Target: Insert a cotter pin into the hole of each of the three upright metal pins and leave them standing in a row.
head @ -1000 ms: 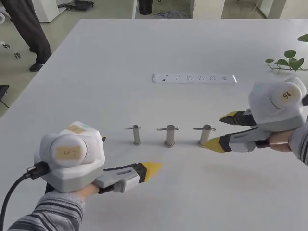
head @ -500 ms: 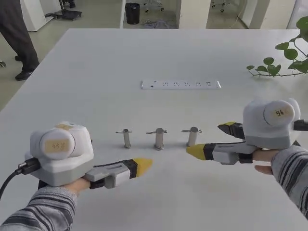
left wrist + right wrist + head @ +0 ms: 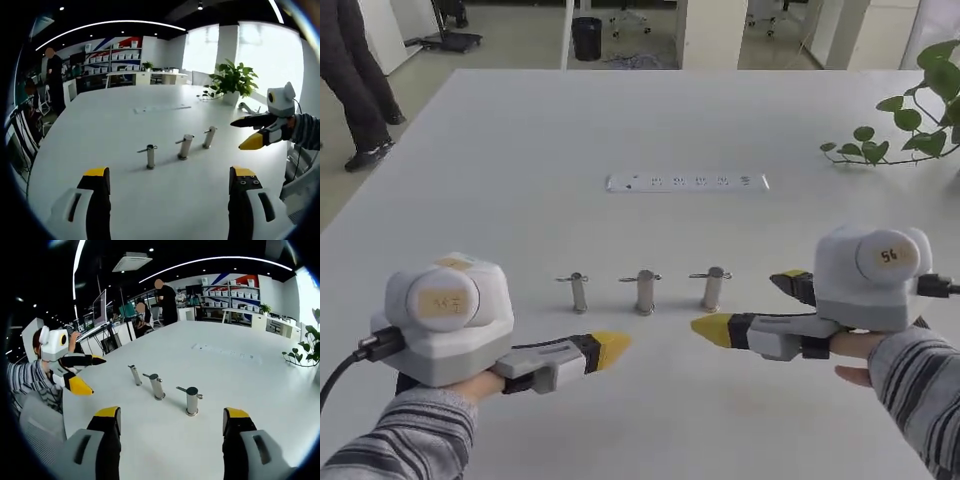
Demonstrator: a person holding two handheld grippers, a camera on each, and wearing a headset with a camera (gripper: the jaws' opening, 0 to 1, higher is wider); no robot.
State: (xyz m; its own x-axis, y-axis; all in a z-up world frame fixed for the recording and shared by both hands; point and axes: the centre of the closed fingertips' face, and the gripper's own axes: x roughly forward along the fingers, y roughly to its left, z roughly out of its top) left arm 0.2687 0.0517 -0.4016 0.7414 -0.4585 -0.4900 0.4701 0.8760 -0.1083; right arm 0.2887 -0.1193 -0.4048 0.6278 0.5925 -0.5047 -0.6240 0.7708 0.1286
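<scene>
Smooth white counter (image 3: 720,110): three cylindrical steel pins (image 3: 645,292) stand ahead of your left hand-held gripper (image 3: 169,172) and right hand-held gripper (image 3: 171,413), both level, jaws wide.

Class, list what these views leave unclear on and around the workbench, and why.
- Cotter pins: too small in the head view to tell whether they pass fully through the metal pins.
- Power strip: socket markings too small, head view.
- Plant: pot cut off by the head view's right edge.
- Standing person: cut off by its top edge.
</scene>
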